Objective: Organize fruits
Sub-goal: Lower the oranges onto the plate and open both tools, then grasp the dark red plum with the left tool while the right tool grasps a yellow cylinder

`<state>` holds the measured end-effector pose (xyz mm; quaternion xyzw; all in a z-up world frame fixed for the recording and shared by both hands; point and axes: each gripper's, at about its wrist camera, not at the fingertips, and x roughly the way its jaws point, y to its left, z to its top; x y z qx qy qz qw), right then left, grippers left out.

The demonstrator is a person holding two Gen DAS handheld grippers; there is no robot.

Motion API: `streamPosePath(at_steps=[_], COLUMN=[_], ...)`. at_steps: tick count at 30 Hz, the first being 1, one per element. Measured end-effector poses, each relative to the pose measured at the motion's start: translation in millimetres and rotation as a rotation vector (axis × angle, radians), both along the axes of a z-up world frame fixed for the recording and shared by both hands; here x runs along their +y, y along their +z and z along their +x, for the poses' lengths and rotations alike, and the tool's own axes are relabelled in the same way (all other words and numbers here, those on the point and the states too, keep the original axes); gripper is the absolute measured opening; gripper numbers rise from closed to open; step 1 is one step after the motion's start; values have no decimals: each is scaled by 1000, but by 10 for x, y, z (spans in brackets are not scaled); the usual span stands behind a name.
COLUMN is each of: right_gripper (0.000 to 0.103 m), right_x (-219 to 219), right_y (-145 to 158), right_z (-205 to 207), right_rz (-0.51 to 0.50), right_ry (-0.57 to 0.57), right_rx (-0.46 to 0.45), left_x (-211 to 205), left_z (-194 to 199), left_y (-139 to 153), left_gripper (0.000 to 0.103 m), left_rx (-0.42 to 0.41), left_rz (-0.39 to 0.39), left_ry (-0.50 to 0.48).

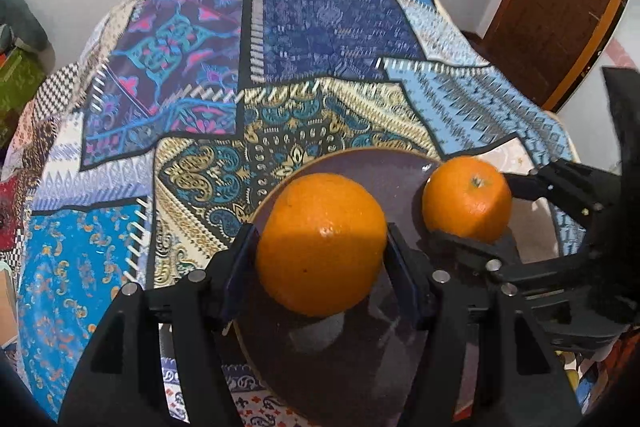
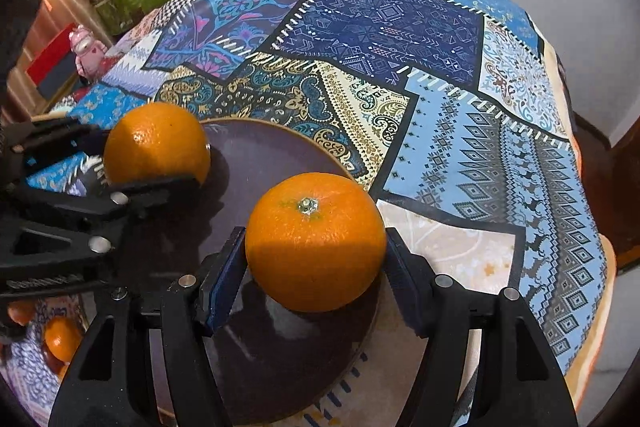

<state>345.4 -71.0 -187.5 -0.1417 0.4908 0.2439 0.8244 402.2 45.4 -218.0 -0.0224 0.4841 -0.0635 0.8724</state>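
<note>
An orange (image 1: 322, 245) is pinched between the two fingers (image 1: 240, 267) of the left gripper (image 1: 320, 263); both blue pads are pressed against its sides. The fruit is positioned over a dark round plate (image 1: 384, 183), and its shadow is cast on the plate surface directly below. Whether the fruit touches the plate cannot be told.

A second orange (image 2: 316, 241), stem end (image 2: 307, 205) facing up, is pinched in the same manner between the fingers (image 2: 224, 275) of the right gripper (image 2: 314, 263). It is positioned over the near right part of the same plate (image 2: 272, 155).

In the left wrist view, the right gripper (image 1: 476, 229) is seen at the right with its fruit (image 1: 467, 198). In the right wrist view, the left gripper (image 2: 154, 153) is seen at the left with its fruit (image 2: 157, 143). The two oranges are near each other but apart.

The plate rests on a counter covered by a patchwork cloth (image 2: 400, 39) in blue, cream and teal patterns. More oranges (image 2: 60, 339) are visible at the lower left edge of the right wrist view.
</note>
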Motion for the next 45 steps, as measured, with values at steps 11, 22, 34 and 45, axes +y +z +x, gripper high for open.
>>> streamPosePath(at_steps=[11, 22, 34, 45], right_gripper=[78, 78, 75, 52], right_x=[-119, -392, -721, -701], right_y=[548, 1015, 706, 175], right_z=[-343, -999, -1581, -1673], right_rz=[63, 176, 224, 207], right_ry=[-24, -60, -111, -75], right_rx=[-162, -268, -197, -15], left_x=[62, 18, 94, 159], left_z=[-486, -1299, -1938, -2146], left_y=[678, 1119, 656, 141], left_gripper=[69, 81, 84, 78], left_rx=[-136, -244, -126, -7], left_rz=[-11, 60, 22, -54], left_ry=[14, 3, 28, 41])
